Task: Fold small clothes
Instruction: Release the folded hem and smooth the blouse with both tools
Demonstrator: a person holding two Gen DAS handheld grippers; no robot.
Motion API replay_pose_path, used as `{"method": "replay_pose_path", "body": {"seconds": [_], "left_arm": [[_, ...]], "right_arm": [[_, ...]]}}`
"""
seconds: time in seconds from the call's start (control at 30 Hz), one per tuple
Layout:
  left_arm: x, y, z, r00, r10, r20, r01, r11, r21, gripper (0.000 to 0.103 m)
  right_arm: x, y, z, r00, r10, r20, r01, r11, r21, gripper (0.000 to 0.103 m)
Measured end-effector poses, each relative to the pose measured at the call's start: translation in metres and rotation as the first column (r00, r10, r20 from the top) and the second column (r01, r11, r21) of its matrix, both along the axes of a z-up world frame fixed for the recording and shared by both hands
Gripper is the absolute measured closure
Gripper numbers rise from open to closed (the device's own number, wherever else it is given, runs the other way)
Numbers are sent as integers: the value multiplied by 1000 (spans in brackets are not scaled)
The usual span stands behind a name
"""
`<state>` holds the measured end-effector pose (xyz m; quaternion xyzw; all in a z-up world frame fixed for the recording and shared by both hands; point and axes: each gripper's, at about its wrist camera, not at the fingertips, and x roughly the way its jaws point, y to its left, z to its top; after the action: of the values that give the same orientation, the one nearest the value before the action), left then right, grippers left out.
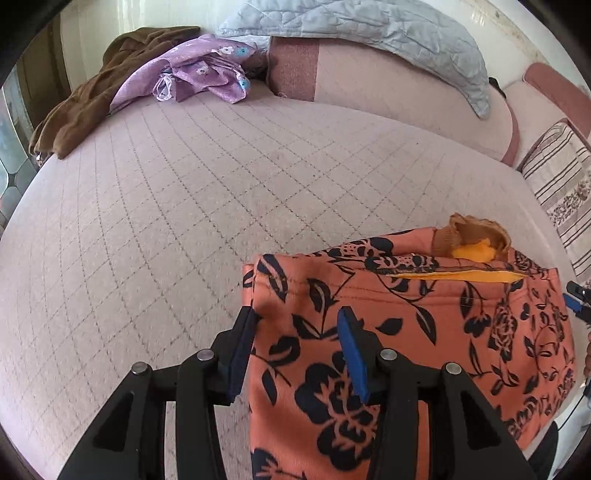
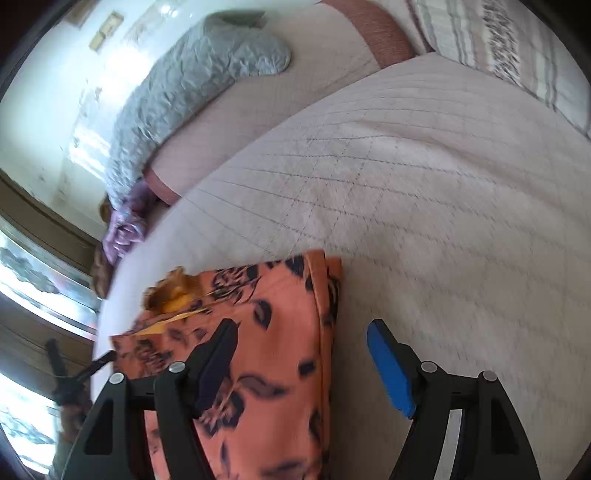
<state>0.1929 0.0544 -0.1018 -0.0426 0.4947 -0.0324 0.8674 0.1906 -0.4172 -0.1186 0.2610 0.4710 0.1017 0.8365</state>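
On the bed (image 1: pixel 184 221), the floral garment (image 1: pixel 406 332) looked soft and light; both tongs, left (image 1: pixel 297 321) and right (image 2: pixel 299 332), stood released. Its folded edge seemed the best grip.

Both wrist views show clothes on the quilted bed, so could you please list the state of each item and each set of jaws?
Orange floral-print garment: folded, lying flat on the bed, yellow lining showing.
Purple flowered garment: crumpled, unfolded, at the far edge.
Brown cloth garment: heaped, unfolded, beside the purple one.
Grey quilted blanket: draped over the pink backrest.
Left gripper: jaws open over the orange garment's corner.
Right gripper: jaws open astride its folded edge.
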Motion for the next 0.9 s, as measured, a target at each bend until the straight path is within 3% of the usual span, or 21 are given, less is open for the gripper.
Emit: {"method": "replay_pose_path", "body": {"seconds": [0.03,0.07,0.1,0.17,0.23,0.33,0.43,0.53,0.6,0.63,0.67,0.77,0.83,0.9], "left_arm": [[1,0,-3,1000,9,1,-9,1000,9,70],[4,-1,-6,1000,14,-9,-14,1000,19,101],[6,0,-8,1000,14,-26,-14,1000,24,99],[1,0,4,1000,14,28,-15,999,36,100],[-11,1,28,993,22,116,-29,998,52,100],[-14,15,49,981,75,178,-72,997,-25,100],[4,17,27,987,83,136,-87,996,24,100],[30,20,-22,992,124,-12,-124,992,30,92],[27,20,-21,991,131,12,-132,991,26,88],[21,21,-13,990,136,30,-137,990,20,82],[16,23,-5,989,143,49,-144,989,19,77],[-4,27,24,981,160,113,-165,986,37,76],[-24,24,43,976,151,155,-155,988,14,75],[-51,9,57,976,116,185,-121,993,16,70]], "right_arm": [[8,6,-3,1000,15,-7,-15,1000,-15,29],[14,12,-6,999,37,-21,-38,998,-41,44],[19,19,-8,998,54,-36,-57,996,-75,89],[23,32,-6,996,69,-58,-77,985,-157,91],[18,48,14,996,91,-15,-92,959,-268,96],[8,55,51,991,98,92,-62,941,-331,97],[22,51,64,987,74,140,-25,945,-327,97],[52,53,25,996,69,50,-51,951,-306,93],[67,49,-19,995,39,-87,-58,969,-240,92],[62,44,-25,998,2,-70,-16,980,-198,90],[57,41,-22,999,-21,-47,12,984,-180,81],[37,37,-4,999,-50,-18,45,975,-216,42],[19,34,17,996,-72,53,83,965,-247,42],[-2,38,38,995,-46,91,61,982,-176,41]]}}
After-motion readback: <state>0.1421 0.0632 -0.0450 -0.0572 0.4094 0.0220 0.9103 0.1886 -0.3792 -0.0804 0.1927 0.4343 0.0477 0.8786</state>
